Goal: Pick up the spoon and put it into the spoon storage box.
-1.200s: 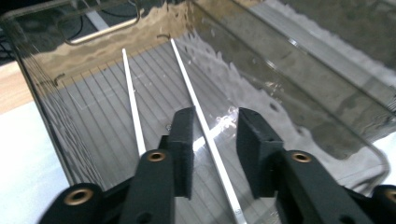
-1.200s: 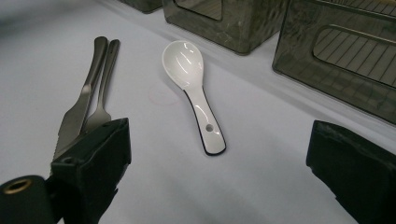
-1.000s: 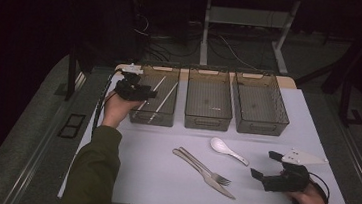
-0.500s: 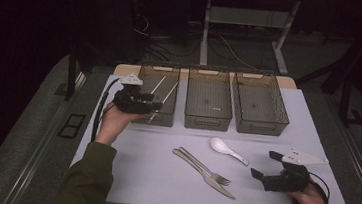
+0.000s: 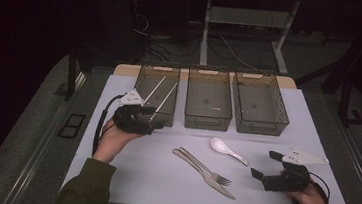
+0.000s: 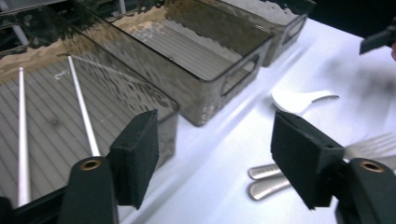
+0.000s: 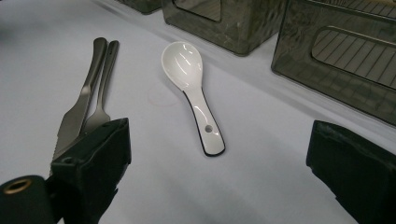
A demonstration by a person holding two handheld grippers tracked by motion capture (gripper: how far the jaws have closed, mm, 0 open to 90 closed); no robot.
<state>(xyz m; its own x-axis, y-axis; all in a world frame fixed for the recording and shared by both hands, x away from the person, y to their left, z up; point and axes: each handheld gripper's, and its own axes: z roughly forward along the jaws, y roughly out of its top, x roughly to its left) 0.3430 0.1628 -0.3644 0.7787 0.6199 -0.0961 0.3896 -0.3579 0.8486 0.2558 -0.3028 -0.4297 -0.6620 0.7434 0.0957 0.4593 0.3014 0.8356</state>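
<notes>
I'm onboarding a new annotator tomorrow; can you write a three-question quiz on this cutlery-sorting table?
1. How many bins stand along the far side of the table?
2. True or false: the white spoon lies inside the middle bin.
3. Which bin holds the two chopsticks: A the left bin, B the middle bin, C the right bin?

Key
1. Three.
2. False: it lies on the table, beside the knife and fork.
3. A. The left tongs, open and empty, are just in front of it; the right tongs are open too.
</notes>
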